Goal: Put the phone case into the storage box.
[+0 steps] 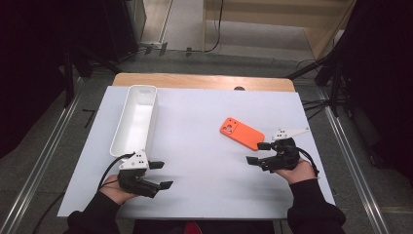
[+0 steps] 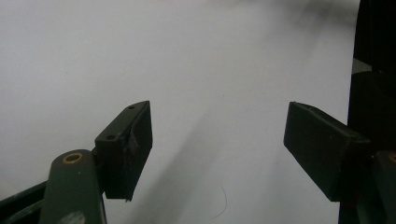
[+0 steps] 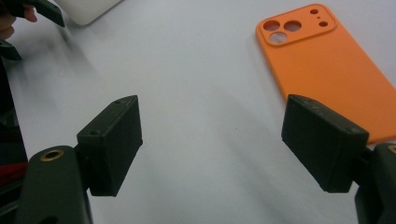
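Phone case (image 1: 242, 133), orange and flat with rounded corners, lies right of centre in the high view on a white table (image 1: 204, 161). A long white tray (image 1: 135, 119) stands at upper left. The left gripper (image 1: 160, 174) at lower left and the right gripper (image 1: 256, 152), just below the case, both gape wide, holding nothing.

Left gripper view: two blocky black jaws stand wide apart over the bare, smooth table (image 2: 187, 60).

Right gripper view: the case (image 3: 327, 65) at upper right shows round camera holes and a matte surface; the jaws stand wide apart, the right one overlapping the case's lower edge.
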`<action>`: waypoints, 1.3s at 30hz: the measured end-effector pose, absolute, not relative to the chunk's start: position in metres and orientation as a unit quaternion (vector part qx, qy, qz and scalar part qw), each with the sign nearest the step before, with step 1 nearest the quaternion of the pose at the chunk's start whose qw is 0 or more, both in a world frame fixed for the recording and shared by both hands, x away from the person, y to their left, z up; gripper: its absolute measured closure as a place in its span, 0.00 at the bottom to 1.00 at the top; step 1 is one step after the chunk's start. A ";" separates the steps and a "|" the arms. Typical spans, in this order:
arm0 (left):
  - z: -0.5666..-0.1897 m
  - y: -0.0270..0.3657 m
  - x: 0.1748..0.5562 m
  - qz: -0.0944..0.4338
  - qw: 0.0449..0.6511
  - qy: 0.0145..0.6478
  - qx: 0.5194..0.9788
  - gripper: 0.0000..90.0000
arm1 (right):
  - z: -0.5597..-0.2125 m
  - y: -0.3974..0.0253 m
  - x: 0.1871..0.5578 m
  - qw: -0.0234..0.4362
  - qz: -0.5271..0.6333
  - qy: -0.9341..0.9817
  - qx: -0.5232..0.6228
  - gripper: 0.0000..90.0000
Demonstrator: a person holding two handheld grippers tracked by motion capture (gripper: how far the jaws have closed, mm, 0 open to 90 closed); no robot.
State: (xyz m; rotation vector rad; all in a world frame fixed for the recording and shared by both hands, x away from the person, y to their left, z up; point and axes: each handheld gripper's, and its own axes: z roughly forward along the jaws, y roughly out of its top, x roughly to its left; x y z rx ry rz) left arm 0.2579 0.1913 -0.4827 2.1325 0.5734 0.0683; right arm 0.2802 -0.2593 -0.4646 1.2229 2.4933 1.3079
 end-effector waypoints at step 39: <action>-0.482 0.192 0.257 0.029 0.449 0.229 0.864 0.27 | -0.442 -0.250 0.334 0.052 0.414 0.821 0.391 0.21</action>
